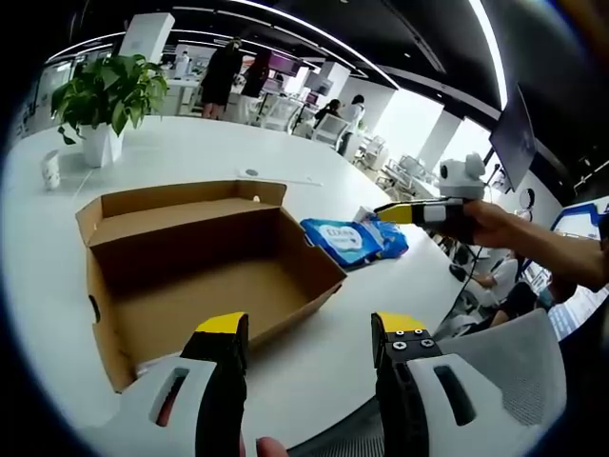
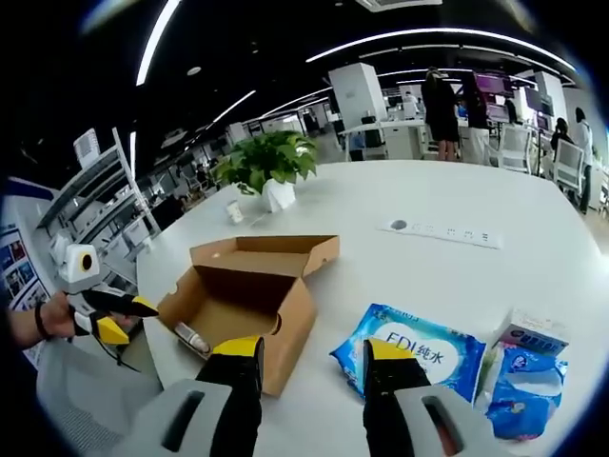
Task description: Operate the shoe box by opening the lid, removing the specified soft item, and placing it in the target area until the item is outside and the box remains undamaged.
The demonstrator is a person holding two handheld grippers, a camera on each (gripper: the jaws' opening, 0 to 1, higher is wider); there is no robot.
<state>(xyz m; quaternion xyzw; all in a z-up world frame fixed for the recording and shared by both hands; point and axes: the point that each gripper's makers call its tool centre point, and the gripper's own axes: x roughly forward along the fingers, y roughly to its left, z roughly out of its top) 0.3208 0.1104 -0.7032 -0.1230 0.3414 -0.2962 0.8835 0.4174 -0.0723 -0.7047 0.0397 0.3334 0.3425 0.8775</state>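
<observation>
Both tongs, left (image 1: 309, 338) and right (image 2: 311, 360), gape empty; right gripper view reveals wipes pack (image 2: 411, 353) lettering "FDI", beside open shoe box (image 2: 243, 305)

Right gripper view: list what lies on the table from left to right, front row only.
Left gripper → box → blue wipes pack → small tissue packs.
</observation>
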